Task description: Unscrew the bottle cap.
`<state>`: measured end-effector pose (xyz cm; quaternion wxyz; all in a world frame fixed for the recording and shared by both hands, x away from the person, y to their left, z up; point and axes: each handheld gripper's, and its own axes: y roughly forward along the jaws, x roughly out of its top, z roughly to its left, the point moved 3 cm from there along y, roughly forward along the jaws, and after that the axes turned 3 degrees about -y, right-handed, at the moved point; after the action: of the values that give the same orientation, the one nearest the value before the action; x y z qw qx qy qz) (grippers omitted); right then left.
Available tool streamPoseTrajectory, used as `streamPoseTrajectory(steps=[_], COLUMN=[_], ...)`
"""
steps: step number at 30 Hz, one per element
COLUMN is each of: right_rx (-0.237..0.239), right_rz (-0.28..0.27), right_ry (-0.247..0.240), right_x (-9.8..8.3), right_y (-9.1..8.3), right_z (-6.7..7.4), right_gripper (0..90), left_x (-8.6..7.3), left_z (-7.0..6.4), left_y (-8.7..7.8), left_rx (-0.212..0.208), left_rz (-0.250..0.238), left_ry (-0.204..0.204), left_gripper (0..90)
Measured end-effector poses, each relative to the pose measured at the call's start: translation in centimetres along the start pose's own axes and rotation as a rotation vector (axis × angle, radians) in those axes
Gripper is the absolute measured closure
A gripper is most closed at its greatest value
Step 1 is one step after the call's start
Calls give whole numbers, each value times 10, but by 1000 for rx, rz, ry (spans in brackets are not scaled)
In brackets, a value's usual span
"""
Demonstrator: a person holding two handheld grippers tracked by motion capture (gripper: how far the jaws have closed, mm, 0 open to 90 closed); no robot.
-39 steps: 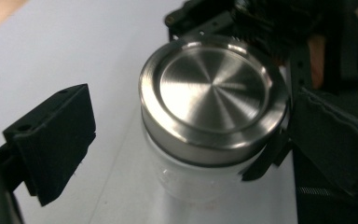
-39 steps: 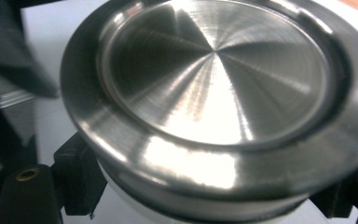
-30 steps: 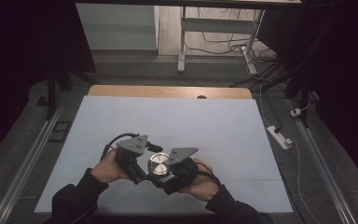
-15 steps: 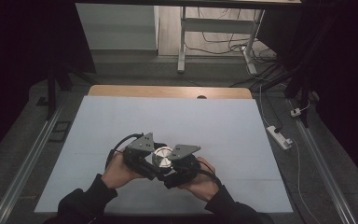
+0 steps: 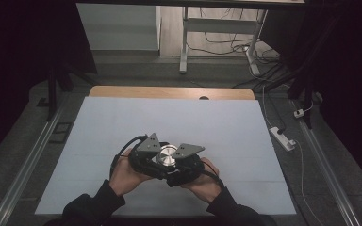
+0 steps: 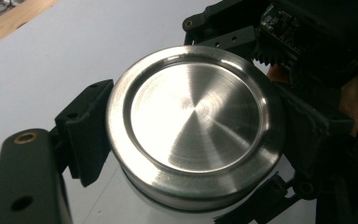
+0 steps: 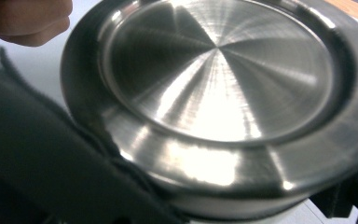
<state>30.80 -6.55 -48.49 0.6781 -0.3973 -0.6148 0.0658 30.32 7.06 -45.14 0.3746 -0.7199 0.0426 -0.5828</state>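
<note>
Dim room with dark surroundings; grey floor beyond the table carries loose cables (image 5: 226, 40) and a white power strip (image 5: 283, 138).

Table (image 5: 122, 122): white top with a wooden strip along the far edge, bare apart from the items below.

Metal lid (image 5: 167, 154): round, brushed steel, with a raised rim and a flat recessed centre. It sits on a white container (image 6: 177, 207), of which just a pale band shows under the lid's edge. Location: near side of the table, slightly left of centre, between the two grippers.

Left gripper (image 5: 147, 155): held in the person's left hand (image 5: 125, 172), grey plate on top, cable looping behind. Its fingers (image 6: 86, 133) have just been closing with the lid between them; one ribbed pad now presses the lid's left side and the other sits against the right side. Holding the lid.

Right gripper (image 5: 185, 160): held in the right hand (image 5: 202, 181), close against the left gripper. Its fingers (image 7: 51, 158) are narrow and lie against the lid's edge and the white body beneath; the grip reads as closed on the lid, though the exact contact point is blurred.

Dark sleeves (image 5: 89, 207) enter from the near edge.
</note>
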Motion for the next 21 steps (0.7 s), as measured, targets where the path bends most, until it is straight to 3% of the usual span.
streamPoseTrajectory(steps=[6, 10, 15, 16, 17, 18, 19, 20, 21], right_rx=[-14, -9, 24, 24, 49, 49, 86, 86, 119], right_rz=[-5, -5, -2, -2, -8, -8, -18, -18, -27], right_ry=[7, 0, -14, -14, -15, -15, -21, -21, -43], right_x=[0, 0, -1, -1, -1, -1, 1, 1, 3], right_y=[-1, -1, 0, 0, 0, 0, -1, -1, -3], right_z=[-1, -1, 1, 1, 2, 2, 4, 4, 8], right_gripper=[151, 151, 151, 151, 151, 151, 151, 151, 151], left_x=[2, 2, 1, 1, -1, -1, -4, -4, -5], left_z=[-2, 0, 12, 12, 16, 16, 18, 18, 19], left_y=[0, -1, -17, -17, -23, -23, -27, -27, -28], left_rx=[27, -6, -91, -91, -142, -142, -205, -205, -233], left_rz=[5, 14, -25, -25, -30, -30, -26, -26, -21], left_ry=[-13, 10, 51, 51, 81, 81, 118, 118, 137], left_gripper=[193, 181, 61, 42, 42, 41, 43, 50, 54])
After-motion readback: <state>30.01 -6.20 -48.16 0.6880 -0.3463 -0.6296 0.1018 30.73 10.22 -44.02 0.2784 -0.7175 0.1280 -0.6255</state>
